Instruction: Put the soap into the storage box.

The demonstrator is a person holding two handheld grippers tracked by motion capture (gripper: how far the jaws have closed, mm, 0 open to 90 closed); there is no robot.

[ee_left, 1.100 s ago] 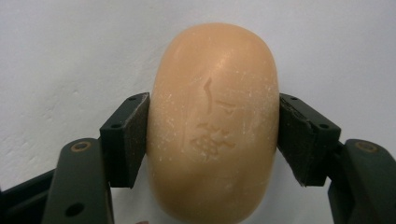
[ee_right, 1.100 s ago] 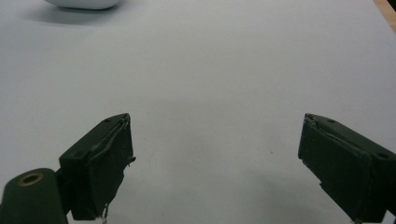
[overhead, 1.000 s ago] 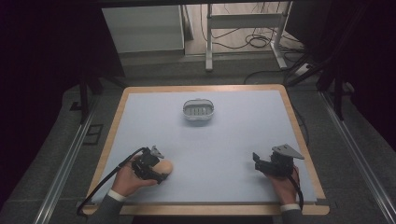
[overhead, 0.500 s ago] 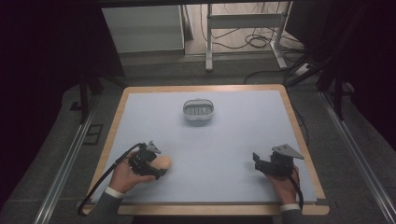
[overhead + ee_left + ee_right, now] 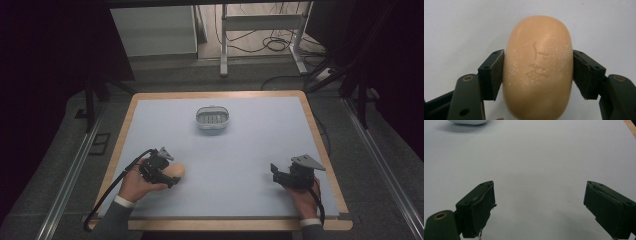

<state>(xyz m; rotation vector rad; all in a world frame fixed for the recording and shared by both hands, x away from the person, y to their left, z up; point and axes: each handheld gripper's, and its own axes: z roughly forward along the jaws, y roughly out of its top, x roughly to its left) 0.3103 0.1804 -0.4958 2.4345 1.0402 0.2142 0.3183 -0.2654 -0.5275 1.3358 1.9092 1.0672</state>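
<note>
At seven o'clock on the pale blue bench (image 5: 250, 150), the left tool (image 5: 538, 72) is clamped on the oval peach soap bar (image 5: 538, 67). The right tool (image 5: 539, 207) gapes empty at five. Next, I'd guess, comes a lift toward the white slotted dish (image 5: 212, 118) at twelve.

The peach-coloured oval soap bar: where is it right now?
In the high view the peach-coloured oval soap bar sits near the table's front-left, clamped in the left tool, well short of the white slotted soap dish.
</note>
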